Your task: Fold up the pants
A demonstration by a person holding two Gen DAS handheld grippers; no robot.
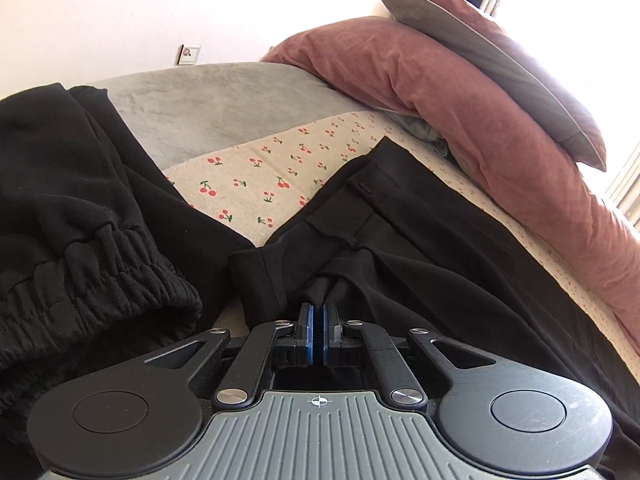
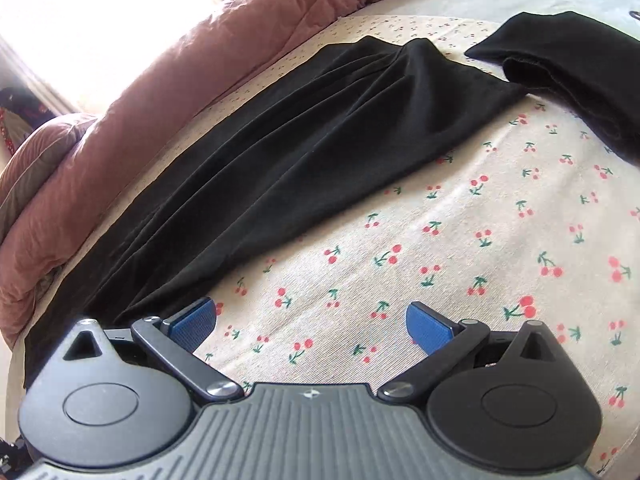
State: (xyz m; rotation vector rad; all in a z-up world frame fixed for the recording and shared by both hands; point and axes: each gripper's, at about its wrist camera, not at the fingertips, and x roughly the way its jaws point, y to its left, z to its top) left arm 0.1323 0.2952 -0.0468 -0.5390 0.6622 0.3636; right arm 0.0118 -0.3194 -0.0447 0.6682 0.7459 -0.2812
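Much of the scene is cut off: the people holding the tools are out of sight, the window glare washes out the far edge of the bed, and the black pants [image 1: 420, 248] run out of frame at the lower right of the left wrist view, so their full length cannot be traced there. They lie spread on a cherry-print sheet [image 1: 256, 176], waistband pointing away toward the pillows. The left gripper [image 1: 319, 312] has its blue pads pressed nearly together, pinching a gathered fold of the pants' fabric near the waist. Just left of it sits a second black garment [image 1: 72, 208] with a gathered elastic cuff, partly overlapping the sheet and crowding that side; whether it touches the pants is hard to tell. Beyond lie a grey blanket [image 1: 208, 104], a dusty-pink duvet [image 1: 460, 92] bunched along the bed's far side, and a pink-and-grey pillow [image 1: 480, 52] leaning on top. The right wrist view shows what the left does not: one long pants leg [image 2: 304, 132] stretched diagonally beside the duvet [image 2: 168, 80], with another dark piece of cloth [image 2: 572, 68] at the upper right. The right gripper [image 2: 311, 320] stands wide open over bare sheet [image 2: 460, 208], gripping nothing, its left finger just beside the leg's edge.
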